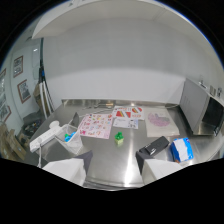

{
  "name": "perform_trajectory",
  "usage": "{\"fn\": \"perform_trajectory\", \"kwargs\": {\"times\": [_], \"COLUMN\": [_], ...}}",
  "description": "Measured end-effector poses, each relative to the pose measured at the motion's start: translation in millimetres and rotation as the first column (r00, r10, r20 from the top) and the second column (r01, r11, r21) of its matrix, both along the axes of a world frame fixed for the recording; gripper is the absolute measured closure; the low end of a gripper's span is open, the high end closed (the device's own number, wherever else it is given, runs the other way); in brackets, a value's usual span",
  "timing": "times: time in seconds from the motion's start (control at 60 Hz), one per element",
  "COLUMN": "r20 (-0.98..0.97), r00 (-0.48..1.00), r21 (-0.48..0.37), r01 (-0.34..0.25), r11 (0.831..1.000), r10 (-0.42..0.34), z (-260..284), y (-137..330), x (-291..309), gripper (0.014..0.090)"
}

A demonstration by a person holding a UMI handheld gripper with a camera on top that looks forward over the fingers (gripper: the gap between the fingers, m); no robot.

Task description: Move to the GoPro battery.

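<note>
My gripper (114,169) is held above a steel table (107,157), open, with a wide gap and nothing between its two white fingers (67,171). A flat black block (154,146), possibly the GoPro battery, lies on the table just ahead of the right finger. A blue-and-white item (181,149) lies right beside it, further right. A small green object (119,136) stands ahead of the gap between the fingers, slightly beyond the black block.
A white box (71,140) holding small coloured things and a white power strip (47,136) sit ahead of the left finger. Printed sheets (96,125) lie further back across the table. A metal appliance (200,112) stands at the right, with a white wall behind.
</note>
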State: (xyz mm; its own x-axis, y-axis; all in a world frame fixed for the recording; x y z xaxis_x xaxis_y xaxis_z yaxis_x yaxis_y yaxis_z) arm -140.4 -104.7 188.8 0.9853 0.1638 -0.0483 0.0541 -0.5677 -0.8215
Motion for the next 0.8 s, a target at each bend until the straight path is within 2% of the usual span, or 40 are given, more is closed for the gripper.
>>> {"fn": "perform_trajectory", "kwargs": {"times": [0.3, 0.45, 0.583, 0.8], "r20": [0.054, 0.099, 0.117, 0.131], "r00": [0.998, 0.992, 0.987, 0.985], "r21": [-0.054, -0.077, -0.107, -0.108], "r01": [0.040, 0.090, 0.120, 0.128], "r11": [0.998, 0.993, 0.987, 0.986], "r10": [-0.037, -0.082, -0.107, -0.113], "z": [-41, -66, -85, -113], "y": [-10, -4, 10, 57], "x": [64, 108, 137, 161], "gripper": [0.0199, 0.0203, 0.0207, 0.0208]}}
